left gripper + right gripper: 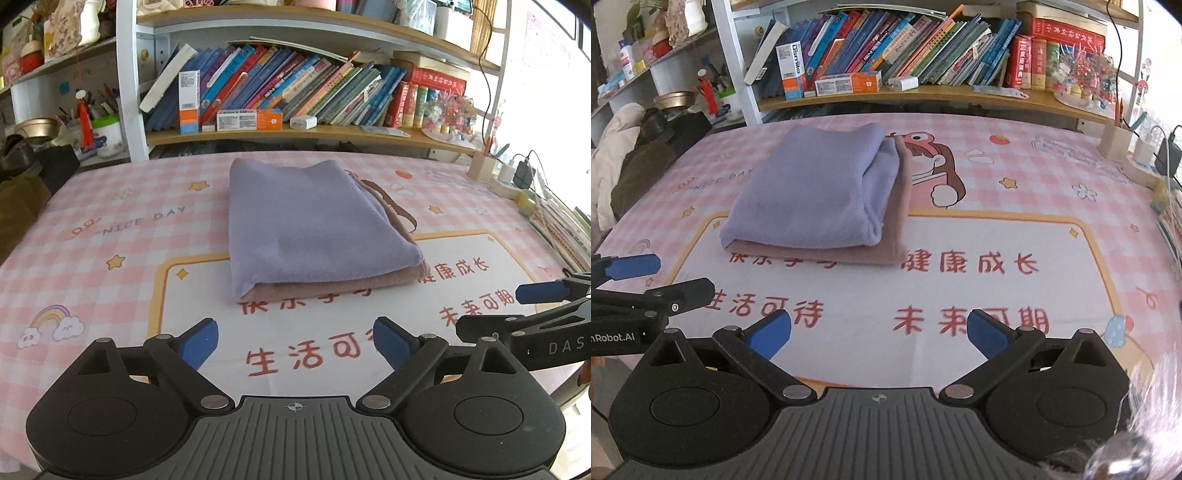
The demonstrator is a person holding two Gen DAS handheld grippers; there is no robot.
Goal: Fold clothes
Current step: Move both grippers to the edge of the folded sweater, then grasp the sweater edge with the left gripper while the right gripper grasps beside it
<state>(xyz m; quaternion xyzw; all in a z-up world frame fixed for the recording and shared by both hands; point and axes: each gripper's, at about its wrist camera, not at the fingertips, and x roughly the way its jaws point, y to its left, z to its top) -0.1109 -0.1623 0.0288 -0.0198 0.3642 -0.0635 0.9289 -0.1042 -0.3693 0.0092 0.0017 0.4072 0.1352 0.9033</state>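
Lilac cloth [314, 218] folded, stacked on folded pink cloth [332, 282], mid-table toward the far edge. Left gripper [295, 345] & right gripper [879, 330] near the front edge, both wide apart, empty, pads clear of fabric, prob. so the stack stays put.

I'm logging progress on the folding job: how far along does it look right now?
Done: the purple cloth lies folded, stacked on a folded pinkish-brown cloth on the table. In hand: nothing; the left gripper and right gripper are both open, short of the stack. Left: no unfolded clothes show, so folding looks finished.
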